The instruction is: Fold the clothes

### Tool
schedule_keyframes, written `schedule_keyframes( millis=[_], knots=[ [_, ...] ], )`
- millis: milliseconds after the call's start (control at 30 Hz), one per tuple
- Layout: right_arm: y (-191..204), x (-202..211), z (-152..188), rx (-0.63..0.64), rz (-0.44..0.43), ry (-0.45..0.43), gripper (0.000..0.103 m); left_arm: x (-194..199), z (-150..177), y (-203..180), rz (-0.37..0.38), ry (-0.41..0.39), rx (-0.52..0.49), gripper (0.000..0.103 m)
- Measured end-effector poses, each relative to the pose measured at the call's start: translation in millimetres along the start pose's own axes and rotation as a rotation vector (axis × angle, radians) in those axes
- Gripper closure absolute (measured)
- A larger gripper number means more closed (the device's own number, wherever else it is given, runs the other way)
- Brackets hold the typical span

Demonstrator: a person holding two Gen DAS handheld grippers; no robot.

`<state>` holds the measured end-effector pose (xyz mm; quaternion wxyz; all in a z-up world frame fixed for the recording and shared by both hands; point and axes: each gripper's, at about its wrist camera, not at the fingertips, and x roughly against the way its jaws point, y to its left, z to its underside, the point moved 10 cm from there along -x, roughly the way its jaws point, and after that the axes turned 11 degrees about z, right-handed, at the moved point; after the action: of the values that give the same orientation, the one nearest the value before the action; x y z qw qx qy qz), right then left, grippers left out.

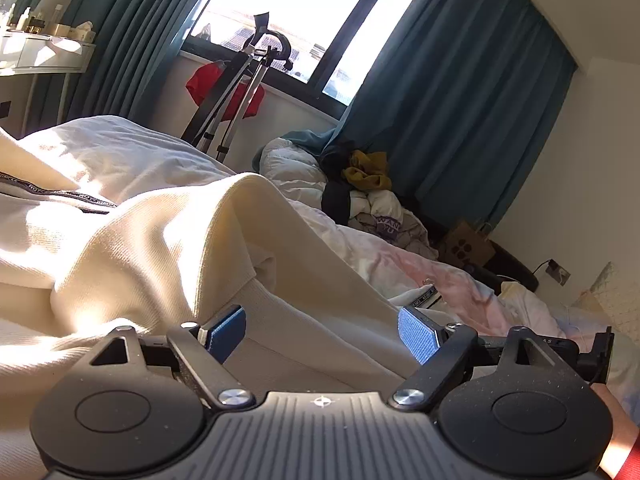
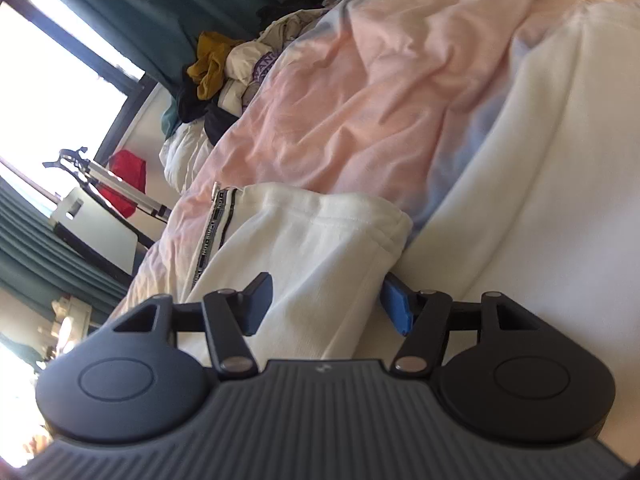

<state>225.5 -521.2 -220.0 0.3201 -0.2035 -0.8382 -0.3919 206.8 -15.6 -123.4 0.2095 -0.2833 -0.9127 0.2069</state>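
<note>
On the bed's rumpled pink duvet (image 2: 360,92), our cream knitted garment with a black lettered stripe (image 1: 152,240) lies bunched. Left hand-held gripper (image 1: 322,334) and right hand-held gripper (image 2: 332,304) gape around its folds; we should pinch hems squarely, then lift evenly.
</note>
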Motion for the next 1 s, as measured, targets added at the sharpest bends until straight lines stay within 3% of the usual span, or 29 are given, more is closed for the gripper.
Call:
schedule_keyframes(
  millis=[33, 67, 100, 267, 367, 533, 667, 733, 867, 1000],
  knots=[
    [2, -1, -4, -0.028, -0.014, -0.009, 0.072, -1, 0, 0, 0.0, 0.0, -0.006, 0.018],
    [9, -2, -9, -0.061, -0.062, -0.002, 0.086, -1, 0, -1, 0.0, -0.003, -0.012, 0.018],
    [20, -3, -18, -0.03, -0.062, -0.014, 0.092, -1, 0, -1, 0.0, -0.005, -0.018, 0.018],
    [88, -13, -76, 0.112, -0.033, -0.062, 0.095, 7, -8, -9, 0.036, -0.048, -0.026, 0.018],
    [154, -9, -110, 0.143, -0.056, -0.079, 0.095, 13, -13, -17, 0.099, -0.083, -0.039, 0.018],
    [295, 27, -156, 0.348, -0.076, -0.25, 0.096, 15, -14, -26, 0.173, -0.106, -0.052, 0.017],
    [362, 81, -205, 0.363, -0.142, -0.418, 0.096, 16, -14, -32, 0.229, -0.12, -0.06, 0.017],
    [363, 117, -229, 0.34, -0.228, -0.557, 0.096, 15, -12, -34, 0.242, -0.115, -0.057, 0.017],
    [280, 117, -259, 0.255, -0.165, -0.602, 0.096, 10, -5, -37, 0.26, -0.079, -0.053, 0.017],
    [127, 71, -255, 0.146, 0.027, -0.534, 0.096, 7, 2, -42, 0.259, -0.053, -0.081, 0.017]
  ],
)
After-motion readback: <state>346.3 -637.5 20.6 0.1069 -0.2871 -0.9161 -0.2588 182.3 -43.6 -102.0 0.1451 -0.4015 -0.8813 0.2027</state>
